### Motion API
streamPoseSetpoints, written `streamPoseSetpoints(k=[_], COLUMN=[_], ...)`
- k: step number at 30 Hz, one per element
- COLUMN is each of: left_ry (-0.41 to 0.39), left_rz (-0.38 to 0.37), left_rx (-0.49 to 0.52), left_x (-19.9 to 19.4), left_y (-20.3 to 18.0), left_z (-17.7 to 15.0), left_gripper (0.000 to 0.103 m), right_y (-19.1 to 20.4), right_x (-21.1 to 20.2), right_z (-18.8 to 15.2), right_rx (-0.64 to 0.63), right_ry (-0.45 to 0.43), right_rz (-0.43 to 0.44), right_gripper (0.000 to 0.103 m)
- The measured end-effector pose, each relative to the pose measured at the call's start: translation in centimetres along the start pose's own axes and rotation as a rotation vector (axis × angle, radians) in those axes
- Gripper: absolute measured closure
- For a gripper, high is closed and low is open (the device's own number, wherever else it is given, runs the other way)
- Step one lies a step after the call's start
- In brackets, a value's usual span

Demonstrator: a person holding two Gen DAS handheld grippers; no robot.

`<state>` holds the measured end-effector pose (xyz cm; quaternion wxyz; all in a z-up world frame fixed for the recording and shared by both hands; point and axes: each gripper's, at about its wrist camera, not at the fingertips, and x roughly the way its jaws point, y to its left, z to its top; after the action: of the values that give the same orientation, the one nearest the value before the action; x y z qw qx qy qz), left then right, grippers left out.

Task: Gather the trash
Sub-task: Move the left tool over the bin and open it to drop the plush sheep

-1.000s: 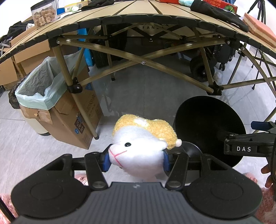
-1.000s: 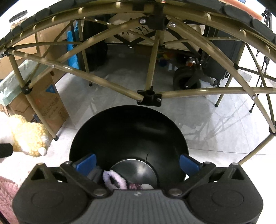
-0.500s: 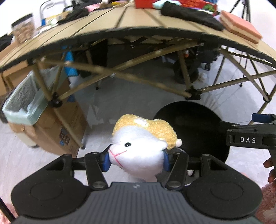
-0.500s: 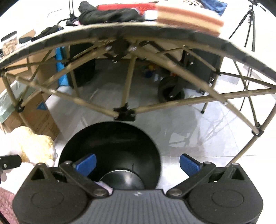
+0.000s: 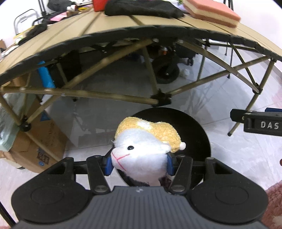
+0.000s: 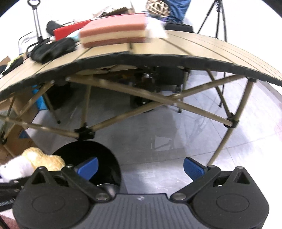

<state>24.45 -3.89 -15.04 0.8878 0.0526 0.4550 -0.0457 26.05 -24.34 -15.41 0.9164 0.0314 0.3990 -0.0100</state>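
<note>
My left gripper point(image 5: 139, 163) is shut on a white plush toy with a yellow back point(image 5: 146, 146), its blue pads pressing both sides. The toy hangs over the mouth of a round black bin point(image 5: 193, 130) on the floor. In the right wrist view the same plush toy point(image 6: 33, 163) shows at the lower left, beside the black bin point(image 6: 107, 155). My right gripper point(image 6: 140, 167) stands open with nothing between its blue pads, over bare floor to the right of the bin. The right gripper's body juts in at the right edge of the left wrist view.
A folding slatted table point(image 5: 109, 33) spans the far side, with crossed legs point(image 6: 84, 131) close behind the bin. On it lie black cloth point(image 5: 141, 8) and a pink-and-cream sponge block point(image 6: 114, 30). A cardboard box with a green liner point(image 5: 7, 126) stands at left. Tripod legs point(image 6: 220, 19) rise far right.
Both grippers moved right and rose, so the tabletop now shows from above. The black bin slid to the left in the right wrist view. The plush toy stayed clamped in the left gripper.
</note>
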Motion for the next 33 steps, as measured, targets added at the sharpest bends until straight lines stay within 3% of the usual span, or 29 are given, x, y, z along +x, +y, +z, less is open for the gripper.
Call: streamPoseSetpoints(k=[13, 29, 33], left_ry=[0.064, 0.111, 0.125], left_rz=[-0.049, -0.004, -0.010], left_rx=[0.000, -0.013, -0.025], left_x=[3.1, 5.7, 5.8], left_y=[-3.1, -4.2, -3.9], left_z=[1.3, 1.0, 1.2], left_gripper=[0.048, 0.048, 0.041], right_y=[-2.7, -3.7, -3.6], right_x=[0.5, 1.0, 1.2], right_z=[-0.3, -1.4, -1.3], right_rx=[0.105, 0.141, 0.134], right_ry=[0.048, 0.100, 0.102], right_rz=[-0.019, -0.021, -0.020], right_gripper=[0.000, 0.000, 0.000])
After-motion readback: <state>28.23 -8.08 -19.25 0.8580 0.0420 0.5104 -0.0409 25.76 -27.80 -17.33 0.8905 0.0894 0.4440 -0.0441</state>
